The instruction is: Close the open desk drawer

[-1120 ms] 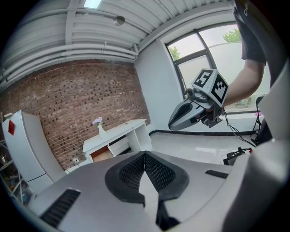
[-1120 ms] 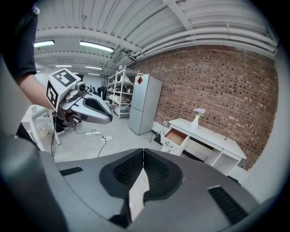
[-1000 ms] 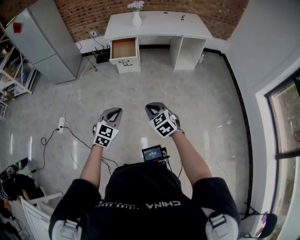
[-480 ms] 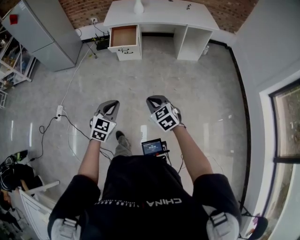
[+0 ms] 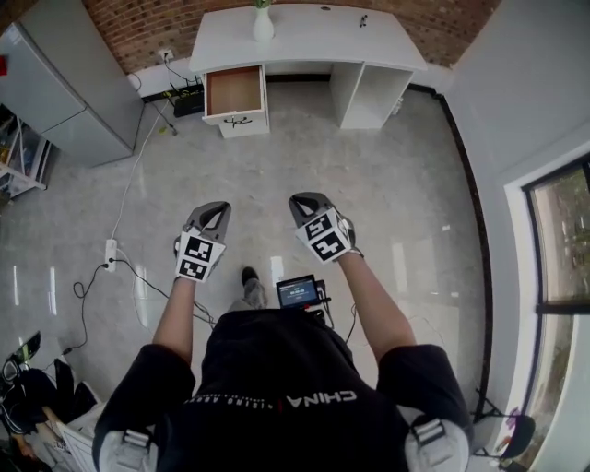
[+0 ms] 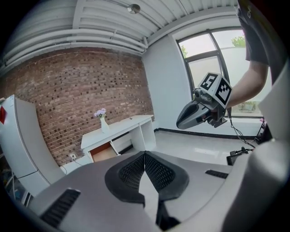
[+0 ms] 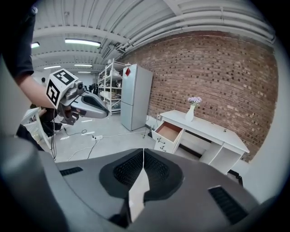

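We are noting the drawer [image 5: 235,92] open and empty at upper left, well apart from the left tongs [image 5: 215,214] and right tongs [image 5: 305,203], both pressed closed, holding nothing.

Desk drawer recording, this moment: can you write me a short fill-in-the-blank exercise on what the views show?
1. The desk drawer is ____, with its brown inside showing.
2. A white ____ holding flowers stands on the desk.
3. The left hand-held gripper and the right hand-held gripper both have their jaws ____, with nothing between them.
4. The wall behind the desk is made of ____.

Missing words: open; vase; shut; brick.
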